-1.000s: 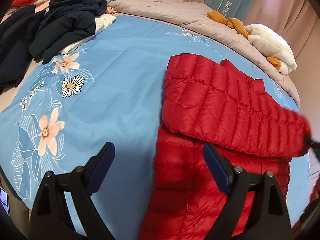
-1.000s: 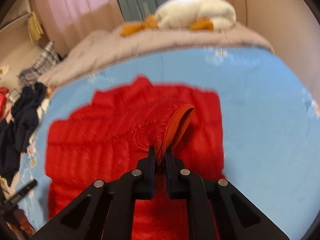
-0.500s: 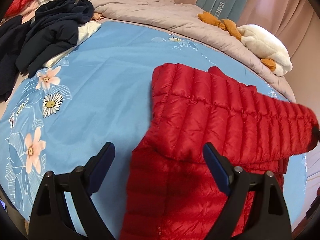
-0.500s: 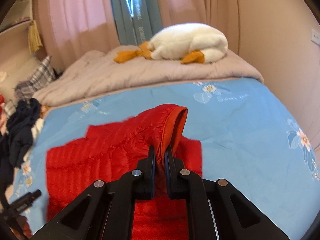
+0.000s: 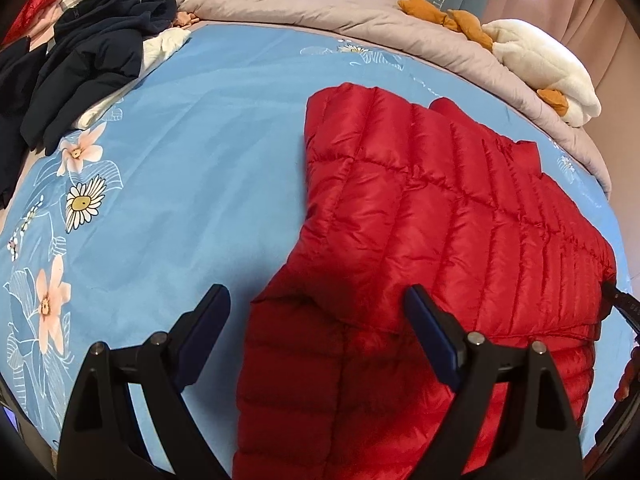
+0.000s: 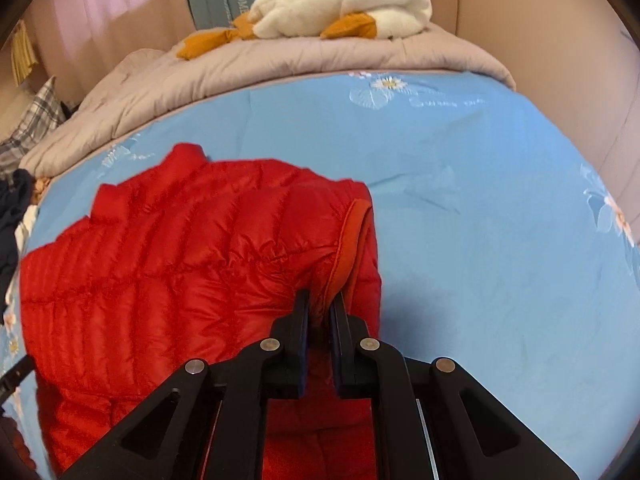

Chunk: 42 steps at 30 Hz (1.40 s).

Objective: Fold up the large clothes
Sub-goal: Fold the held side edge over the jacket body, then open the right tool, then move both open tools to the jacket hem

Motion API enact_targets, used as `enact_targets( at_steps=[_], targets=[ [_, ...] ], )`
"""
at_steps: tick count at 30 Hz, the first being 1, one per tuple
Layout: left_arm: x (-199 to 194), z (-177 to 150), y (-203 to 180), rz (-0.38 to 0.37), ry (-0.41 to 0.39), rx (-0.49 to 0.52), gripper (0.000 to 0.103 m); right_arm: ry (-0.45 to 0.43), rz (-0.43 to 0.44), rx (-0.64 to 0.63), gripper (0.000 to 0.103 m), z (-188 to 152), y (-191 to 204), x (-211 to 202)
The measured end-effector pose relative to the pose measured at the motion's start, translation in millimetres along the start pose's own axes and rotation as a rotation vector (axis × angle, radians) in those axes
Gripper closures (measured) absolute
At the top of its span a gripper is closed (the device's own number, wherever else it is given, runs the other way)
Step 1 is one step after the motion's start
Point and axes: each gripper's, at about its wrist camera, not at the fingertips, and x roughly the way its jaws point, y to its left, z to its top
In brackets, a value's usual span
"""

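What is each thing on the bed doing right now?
Red puffer jacket: lies on the blue floral sheet, one sleeve folded across its body.
Sleeve cuff: pinched in the right tongs.
Left tongs: open, empty, above the jacket's edge.
Dark clothes: piled up, unfolded.
Plush goose: lying on the grey duvet.

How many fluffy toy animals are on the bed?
1: a white plush duck with orange feet lies on the grey quilt at the far side of the bed. Others could be hidden out of view.
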Motion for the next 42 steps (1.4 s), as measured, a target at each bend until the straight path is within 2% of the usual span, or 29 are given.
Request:
enact_targets(
  at_steps=[12, 17, 18, 19, 23, 26, 28, 31, 34, 38, 42],
  targets=[
    [-2.0, -1.7, -1.2, 0.005, 0.0, 0.011, 0.014, 0.04, -0.005, 0.008, 0.094, -4.1, -3.3, 20.4],
    [-14.3, -4.3, 1.6, 0.0, -0.013, 0.008, 0.014, 0.015, -0.018, -0.005, 0.093, -4.5, -2.1, 10.8],
    [-17.7, -5.3, 1.7, 0.0, -0.018, 0.007, 0.014, 0.003, -0.015, -0.005, 0.086, -4.7, -2.3, 5.1],
    [-22.5, -6.0, 2.6, -0.002, -0.025, 0.006, 0.014, -0.01, -0.014, 0.001, 0.075, -4.7, -3.2, -2.1],
    [-43.9, -9.2, 5.9, -0.021, -0.058, -0.01, 0.014, -0.084, 0.002, 0.011, 0.044, -6.2, -6.1, -36.1],
    [-64.2, -13.5, 6.4, -0.044, -0.086, -0.018, 0.014, -0.149, 0.024, 0.007, 0.033, -9.5, -5.8, -68.2],
    [-77.9, -17.2, 6.0, -0.059, -0.1, -0.018, 0.014, -0.181, 0.034, -0.002, 0.021, -12.6, -4.7, -85.3],
    [-97.5, -25.3, 3.8, -0.084, -0.119, -0.005, 0.012, -0.253, 0.053, -0.022, 0.009, -21.6, -2.8, -119.9],
    [-114.7, -36.0, 2.2, -0.107, -0.136, 0.01, 0.003, -0.305, 0.067, -0.04, 0.004, -32.3, -1.8, -144.4],
    [-133.7, -55.6, 3.7, -0.149, -0.143, 0.026, 0.0, -0.328, 0.082, -0.05, 0.001, -47.6, -3.3, -163.2],
    [-139.5, -75.7, 11.3, -0.231, -0.09, 0.027, 0.0, -0.325, 0.108, -0.051, 0.001, -74.6, -7.6, -175.2]
  ],
)
